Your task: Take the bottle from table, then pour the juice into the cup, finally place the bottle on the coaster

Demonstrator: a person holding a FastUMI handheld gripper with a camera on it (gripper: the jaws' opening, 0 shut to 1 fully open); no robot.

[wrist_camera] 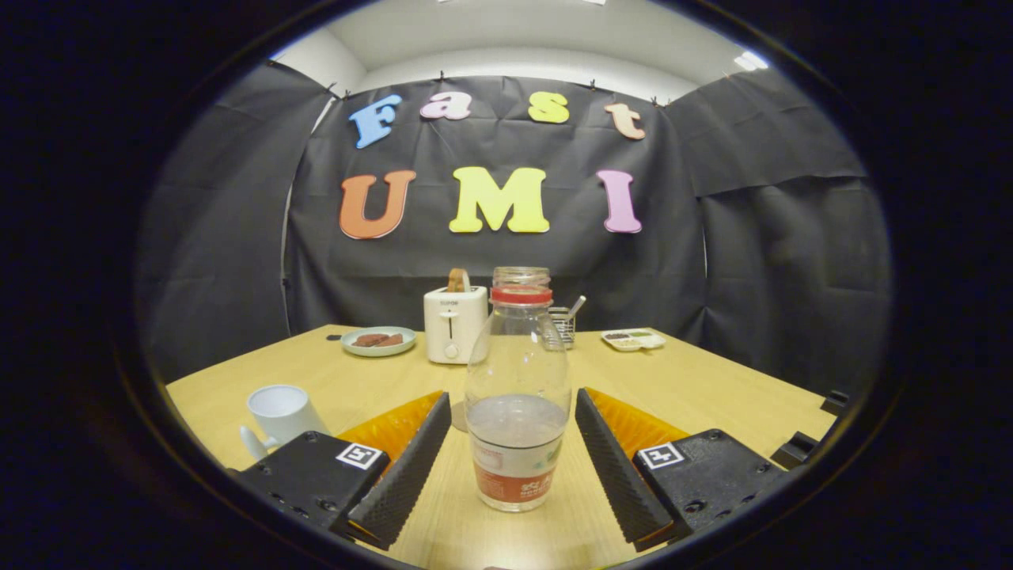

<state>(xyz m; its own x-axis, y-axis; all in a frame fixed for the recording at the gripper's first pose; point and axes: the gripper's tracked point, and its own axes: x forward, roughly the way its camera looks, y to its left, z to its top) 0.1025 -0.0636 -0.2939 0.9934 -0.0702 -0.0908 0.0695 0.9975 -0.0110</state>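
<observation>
A clear bottle (517, 396) with a red neck ring and no cap stands upright on the wooden table (696, 380), about half full of clear liquid, a red-and-white label around its base. It stands between the fingers of my gripper (514, 412), which is open, with a gap on each side of the bottle. A white cup (278, 412) with a handle stands to the left, just beyond the left finger. A small round patch of a coaster (458, 415) peeks out behind the bottle's left side, mostly hidden.
At the back of the table stand a white toaster (453, 323) with a slice in it, a green plate (378, 341) with brown food, a wire basket (563, 323) with a utensil, and a small white tray (632, 339). The table edge runs close on both sides.
</observation>
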